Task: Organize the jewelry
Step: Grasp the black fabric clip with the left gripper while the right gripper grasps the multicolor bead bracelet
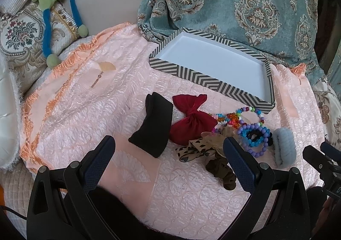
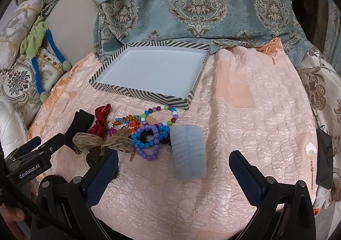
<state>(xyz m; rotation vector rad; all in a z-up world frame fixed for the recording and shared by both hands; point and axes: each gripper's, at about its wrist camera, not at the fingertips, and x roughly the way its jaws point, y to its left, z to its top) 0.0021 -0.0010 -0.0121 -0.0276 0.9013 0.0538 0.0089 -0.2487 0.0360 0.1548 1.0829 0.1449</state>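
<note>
Both wrist views look down, close — sharing the striped box [image 1: 215, 82].

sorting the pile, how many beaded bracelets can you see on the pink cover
4, all bunched between the red bow and the blue scrunchie: multicolour round-bead bracelet nearest the striped box, orange-mixed one, blue one, purple one. More may be hidden underneath.

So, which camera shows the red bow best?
The left wrist view: the red bow lies whole and unobstructed there. In the right wrist view it sits far left, edge-on, partly hidden by the ribbon bow.
</note>
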